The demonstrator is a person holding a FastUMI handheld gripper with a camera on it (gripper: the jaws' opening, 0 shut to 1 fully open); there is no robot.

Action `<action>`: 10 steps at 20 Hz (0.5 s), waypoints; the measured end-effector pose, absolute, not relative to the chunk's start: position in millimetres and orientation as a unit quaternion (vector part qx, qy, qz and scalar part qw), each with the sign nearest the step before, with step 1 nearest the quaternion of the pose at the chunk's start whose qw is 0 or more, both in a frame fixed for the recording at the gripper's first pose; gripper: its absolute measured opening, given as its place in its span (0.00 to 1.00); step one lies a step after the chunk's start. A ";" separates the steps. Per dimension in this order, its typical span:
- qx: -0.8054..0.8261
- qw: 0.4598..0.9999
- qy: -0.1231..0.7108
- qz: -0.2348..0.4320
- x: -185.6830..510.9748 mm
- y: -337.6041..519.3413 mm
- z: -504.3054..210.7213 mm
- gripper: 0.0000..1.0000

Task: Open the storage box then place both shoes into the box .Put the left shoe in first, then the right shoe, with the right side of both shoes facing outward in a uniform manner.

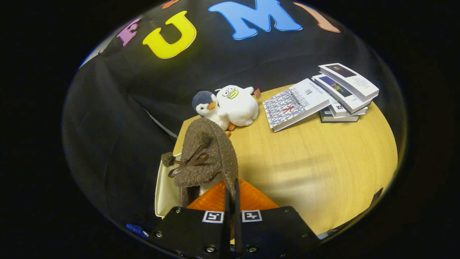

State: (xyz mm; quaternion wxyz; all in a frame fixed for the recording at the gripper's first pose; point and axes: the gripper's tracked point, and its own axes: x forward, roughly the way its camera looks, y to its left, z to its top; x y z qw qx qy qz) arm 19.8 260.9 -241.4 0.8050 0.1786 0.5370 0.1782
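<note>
A brown fuzzy shoe (206,154) with a brown bow and pompoms hangs toe-up just ahead of my fingers. My gripper (232,189) is shut on the shoe's rear edge, which is pinched between both fingers. Under the shoe is the storage box, with its cream wall (163,190) to the left of the fingers and its orange ribbed panel (251,199) right beneath them. The shoe covers most of the box's inside, and what lies in it is hidden.
The box stands at the near left corner of a round wooden table (316,162). Beyond the shoe sit a plush penguin (205,104) and a white plush duck (239,106). Far right, a book (294,102) leans on a stack of books (346,93).
</note>
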 end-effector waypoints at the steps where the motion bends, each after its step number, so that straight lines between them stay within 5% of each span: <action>1: 0.184 0.804 0.535 0.182 19.5 272.1 -238.8 0.05; 10: 0.202 0.789 0.544 0.204 4.3 358.1 -245.5 0.04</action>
